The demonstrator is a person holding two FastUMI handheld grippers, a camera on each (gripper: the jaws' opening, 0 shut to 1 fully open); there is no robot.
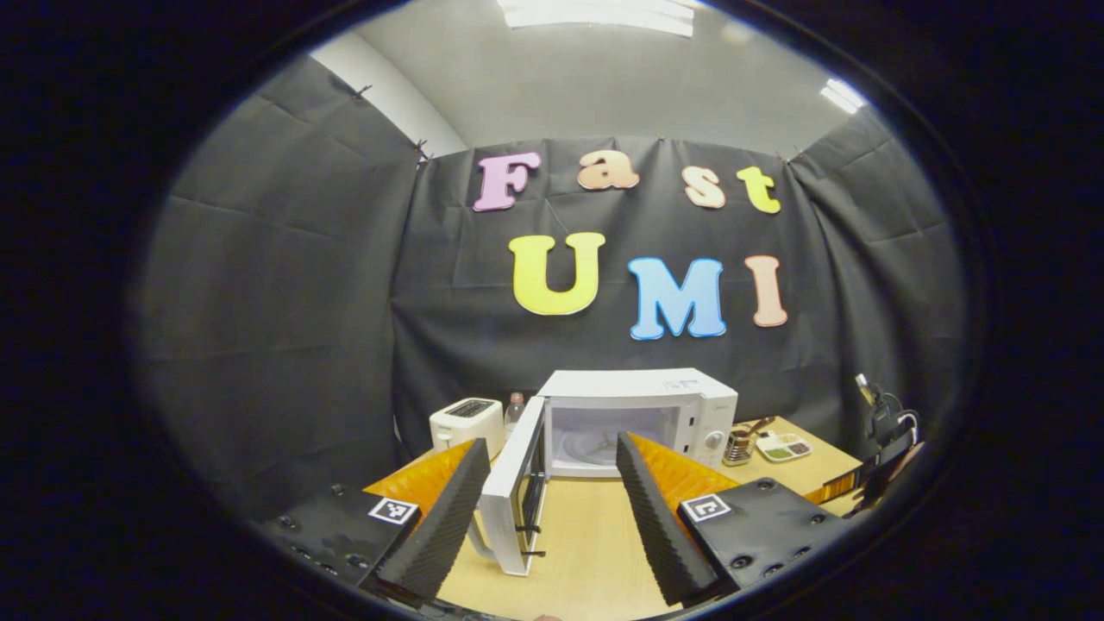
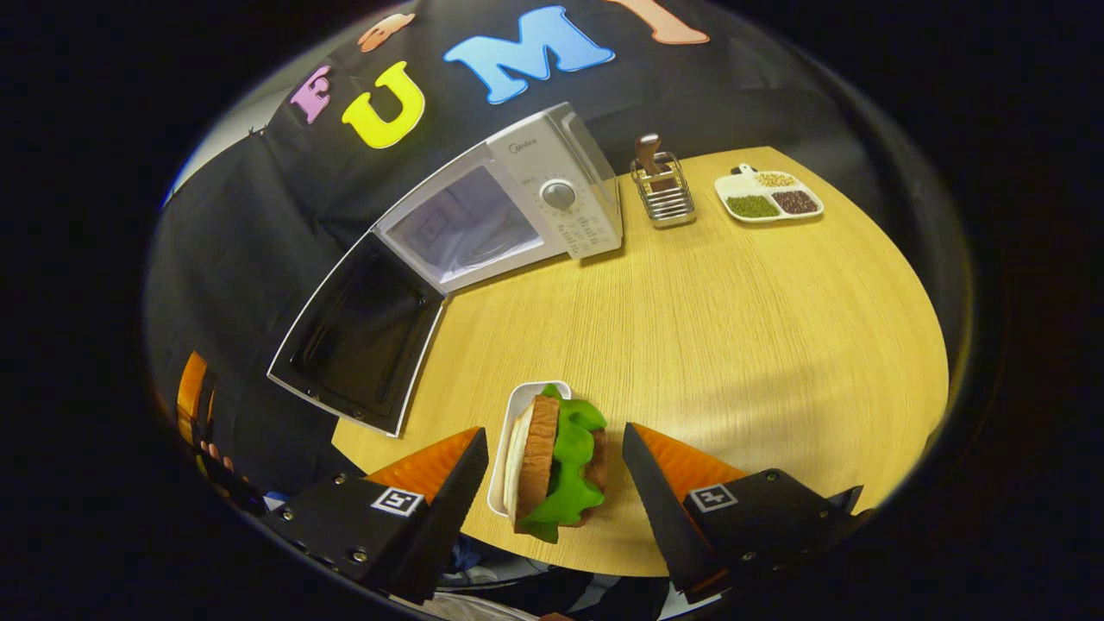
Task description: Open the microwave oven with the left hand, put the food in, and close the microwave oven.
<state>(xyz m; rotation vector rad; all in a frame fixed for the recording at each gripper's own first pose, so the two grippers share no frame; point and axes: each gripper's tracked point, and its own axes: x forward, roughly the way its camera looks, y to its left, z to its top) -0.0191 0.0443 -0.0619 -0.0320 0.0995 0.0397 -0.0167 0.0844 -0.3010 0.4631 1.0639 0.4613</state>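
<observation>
Two containers matter most: the microwave (image 2: 509,207), standing at the back of the bench (image 2: 733,328) with its door (image 2: 358,336) swung wide open, and the small white tray (image 2: 517,414) near the front edge. Inside the microwave's cavity I see a pale turntable and no food on it. The tray carries the sandwich (image 2: 556,466), bread slices on edge with a green leaf spilling out between them.

Beyond the microwave's dial side stands a wire holder (image 2: 662,191) with a brown-handled utensil in it, and beside that a divided white dish (image 2: 768,197) with green, brown and pale grains in separate sections. Left of the microwave in the left gripper view sit a white toaster (image 1: 467,423) and a bottle (image 1: 515,410) just behind it.

My right fingers (image 2: 552,492) are spread apart on either side of the sandwich, not touching it, tilted down over the bench's near edge. My left fingers (image 1: 548,509) are also spread, holding nothing, aimed level at the open microwave with the door's edge between them.
</observation>
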